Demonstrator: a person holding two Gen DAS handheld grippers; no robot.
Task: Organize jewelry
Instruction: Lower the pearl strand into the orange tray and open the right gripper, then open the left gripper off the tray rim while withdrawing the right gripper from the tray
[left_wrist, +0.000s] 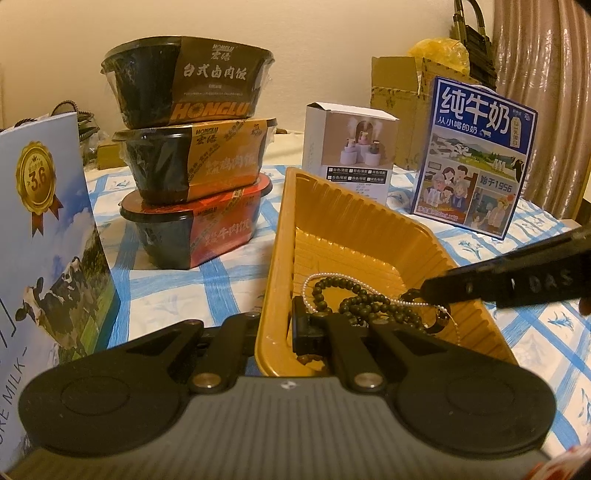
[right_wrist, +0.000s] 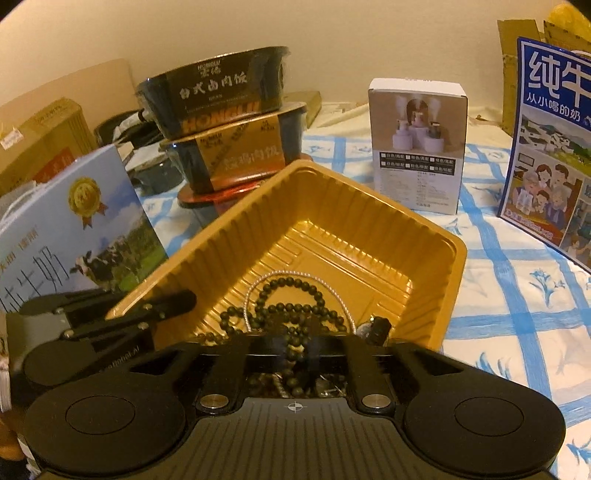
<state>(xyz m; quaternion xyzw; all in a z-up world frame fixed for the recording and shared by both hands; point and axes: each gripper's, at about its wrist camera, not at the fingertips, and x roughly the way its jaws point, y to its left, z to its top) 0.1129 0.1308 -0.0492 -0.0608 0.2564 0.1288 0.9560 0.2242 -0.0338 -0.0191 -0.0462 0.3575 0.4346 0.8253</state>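
A gold ribbed plastic tray (left_wrist: 354, 236) (right_wrist: 424, 254) lies on the blue-checked cloth. In its near end lie a strand of dark beads (left_wrist: 354, 301) (right_wrist: 295, 306) and a thin pearl-like chain (left_wrist: 314, 280) (right_wrist: 288, 274), tangled together. My left gripper (left_wrist: 280, 321) (right_wrist: 181, 299) is shut on the tray's near wall, one finger outside and one inside. My right gripper (right_wrist: 306, 339) (left_wrist: 430, 291) hangs open over the jewelry pile, with beads showing below between its fingers. No pad presses on them. A small dark piece on the chain (left_wrist: 439, 319) lies just under its tip.
Three stacked meal bowls (left_wrist: 192, 162) stand behind the tray on the left. A milk box (left_wrist: 48, 236) stands close on the left, a white product box (left_wrist: 347, 151) and a blue milk carton (left_wrist: 476, 155) behind and to the right. Cardboard boxes (left_wrist: 399, 99) line the wall.
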